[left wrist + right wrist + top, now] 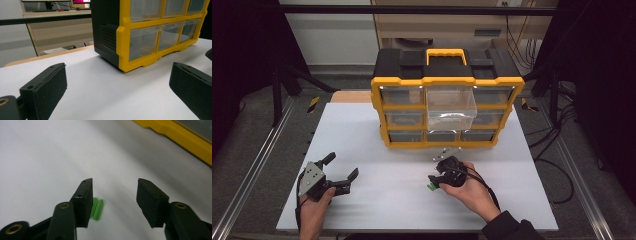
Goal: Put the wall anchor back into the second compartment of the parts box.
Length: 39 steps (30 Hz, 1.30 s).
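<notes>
- Sitting at a white table [377, 130], a person is holding a hand-held gripper in each hand, with both forearms coming in from the near edge in the high view.
- The right hand-held gripper [435, 181] is hovering low over the table, a little in front of the organiser, and is pointing down at a small green ribbed piece [97, 209].
- Its two black jaws are standing apart with a clear gap between them, gripping nothing.
- In the right gripper view, the green piece is lying flat on the table just beside the inner face of the left-hand jaw, partly tucked behind it; whether it is touching that jaw cannot be told. In the high view the same piece [430, 187] is peeking out as a green speck beside the gripper's tip.
- The left hand-held gripper [342, 172] is resting near the front left part of the table, well apart from the right one.
- Its jaws are spread wide open and are holding nothing; in the left gripper view only bare table is lying between them.
- A yellow and black drawer organiser [447, 100] with a yellow carry handle is standing upright at the far middle of the table.
- One clear drawer [451, 107] in the middle column is sticking out toward the person, while the drawers around it are sitting flush.
</notes>
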Available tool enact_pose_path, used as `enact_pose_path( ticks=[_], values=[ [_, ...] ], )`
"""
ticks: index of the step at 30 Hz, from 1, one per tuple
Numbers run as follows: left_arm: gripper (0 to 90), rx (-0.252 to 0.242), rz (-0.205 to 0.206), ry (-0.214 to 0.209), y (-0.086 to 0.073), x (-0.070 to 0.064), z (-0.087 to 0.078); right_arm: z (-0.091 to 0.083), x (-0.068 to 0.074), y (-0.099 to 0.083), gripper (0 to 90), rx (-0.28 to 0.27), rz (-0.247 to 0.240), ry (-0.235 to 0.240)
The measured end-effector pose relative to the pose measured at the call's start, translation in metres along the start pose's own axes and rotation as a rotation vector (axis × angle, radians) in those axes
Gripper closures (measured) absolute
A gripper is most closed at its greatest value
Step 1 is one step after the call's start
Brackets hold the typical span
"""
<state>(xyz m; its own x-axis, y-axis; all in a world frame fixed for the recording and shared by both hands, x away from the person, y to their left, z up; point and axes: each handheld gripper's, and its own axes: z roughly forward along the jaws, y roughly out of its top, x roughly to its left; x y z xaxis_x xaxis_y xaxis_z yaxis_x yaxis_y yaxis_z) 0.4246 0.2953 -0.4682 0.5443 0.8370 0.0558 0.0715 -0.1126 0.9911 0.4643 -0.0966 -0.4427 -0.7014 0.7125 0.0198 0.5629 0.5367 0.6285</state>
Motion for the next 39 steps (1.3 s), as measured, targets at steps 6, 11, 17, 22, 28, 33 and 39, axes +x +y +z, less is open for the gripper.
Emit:
enact_pose_path(
  ticks=[6,11,17,22,28,33,39],
  values=[
    [1.1,0.0,0.0,0.0,0.0,0.0,0.0,0.002,0.002,-0.007,58.1,0.028,0.002,-0.001],
    [1.1,0.0,0.0,-0.001,0.0,0.0,0.0,0.003,0.006,-0.012,63.1,0.045,0.03,0.019],
    [1.1,-0.001,0.0,0.0,0.0,0.0,0.0,0.005,0.009,-0.014,68.0,0.066,0.053,0.008],
    [1.1,-0.001,0.0,-0.001,0.0,0.0,0.0,0.007,0.008,-0.015,70.9,0.071,0.018,0.017],
    [1.1,0.0,0.0,-0.001,0.0,0.0,0.0,0.008,0.008,-0.016,72.2,0.076,0.02,0.023],
    [1.1,0.0,0.001,-0.002,0.0,0.0,0.0,0.009,0.008,-0.016,72.7,0.084,0.024,0.021],
    [1.2,-0.001,0.0,0.0,0.0,0.0,0.0,0.008,0.008,-0.016,73.9,0.086,0.039,0.008]
  ],
)
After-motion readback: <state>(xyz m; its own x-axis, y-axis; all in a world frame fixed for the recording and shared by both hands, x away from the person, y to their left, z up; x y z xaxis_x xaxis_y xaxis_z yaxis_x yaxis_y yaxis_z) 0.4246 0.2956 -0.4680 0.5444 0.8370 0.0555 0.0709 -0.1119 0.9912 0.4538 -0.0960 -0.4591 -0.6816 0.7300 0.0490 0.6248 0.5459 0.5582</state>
